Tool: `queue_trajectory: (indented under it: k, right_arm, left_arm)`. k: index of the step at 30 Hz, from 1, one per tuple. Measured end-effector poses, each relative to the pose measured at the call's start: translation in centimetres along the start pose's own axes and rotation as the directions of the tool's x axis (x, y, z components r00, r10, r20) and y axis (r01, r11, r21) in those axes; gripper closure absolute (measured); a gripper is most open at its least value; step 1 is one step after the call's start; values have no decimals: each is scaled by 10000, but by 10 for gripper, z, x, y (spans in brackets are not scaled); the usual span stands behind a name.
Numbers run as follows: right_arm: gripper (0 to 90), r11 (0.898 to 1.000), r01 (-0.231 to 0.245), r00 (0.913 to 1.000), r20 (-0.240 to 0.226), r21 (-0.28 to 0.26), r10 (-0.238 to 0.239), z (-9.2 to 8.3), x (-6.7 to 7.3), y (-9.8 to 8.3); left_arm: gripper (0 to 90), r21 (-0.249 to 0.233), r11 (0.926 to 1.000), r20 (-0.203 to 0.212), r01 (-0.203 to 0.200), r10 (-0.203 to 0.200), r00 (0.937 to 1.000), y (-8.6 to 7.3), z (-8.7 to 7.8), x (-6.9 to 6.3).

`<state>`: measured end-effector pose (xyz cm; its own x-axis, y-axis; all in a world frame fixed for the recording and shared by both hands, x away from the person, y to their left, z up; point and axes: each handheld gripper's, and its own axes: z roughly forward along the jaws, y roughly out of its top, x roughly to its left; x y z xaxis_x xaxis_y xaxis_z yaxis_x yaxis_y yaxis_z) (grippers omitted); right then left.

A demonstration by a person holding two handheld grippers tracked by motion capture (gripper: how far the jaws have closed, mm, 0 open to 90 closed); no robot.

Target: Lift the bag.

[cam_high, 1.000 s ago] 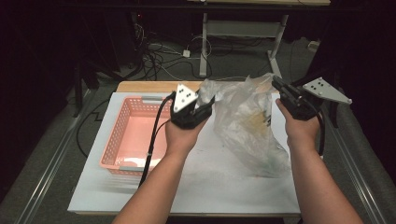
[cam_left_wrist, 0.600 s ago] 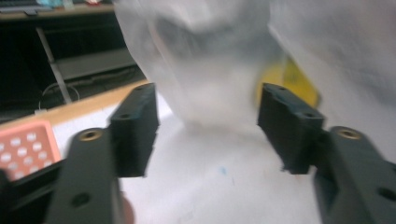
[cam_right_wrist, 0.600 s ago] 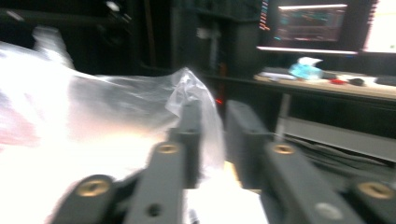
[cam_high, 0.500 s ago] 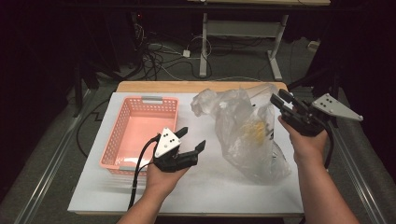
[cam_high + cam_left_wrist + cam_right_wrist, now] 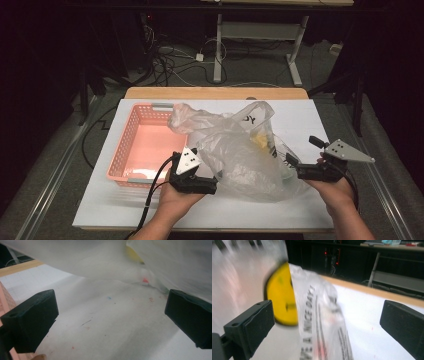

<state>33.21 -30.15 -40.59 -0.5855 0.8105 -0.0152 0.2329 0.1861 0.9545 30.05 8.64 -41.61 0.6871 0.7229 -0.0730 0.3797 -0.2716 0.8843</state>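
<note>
High view: both grippers — left gripper point(image 5: 209, 186), right gripper point(image 5: 295, 167) — have just been opening, empty, flanking the plastic bag point(image 5: 240, 150); re-grip near its bottom corners — evenly.

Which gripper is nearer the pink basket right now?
Left. The left gripper sits open just off the pink basket at its near right corner; the right gripper, also open, is beyond the plastic bag.

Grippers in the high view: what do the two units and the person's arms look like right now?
Both are black handheld units. The left gripper carries a grey three-cornered plate with small black dots and trails a black cable back along the forearm. The right gripper has the same dotted grey plate, and a black cable loops by the wrist. In the gripper views the jaws are blocky and matte black. No sleeves on either forearm.
</note>
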Motion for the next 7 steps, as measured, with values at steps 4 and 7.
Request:
queue_trajectory:
  k: [4, 7]
  right_arm:
    - [4, 9998, -124, 9999, -10, 148, 124, 1, 1, -14]
    - [4, 9999, -75, 10000, 50, 133, 74, 0, 2, -16]
  left_arm:
    - [0, -138, 9999, 19, 15, -15, 10000, -2, -3, -1]
    - [0, -170, 9999, -76, 28, -30, 10000, -4, -5, 1]
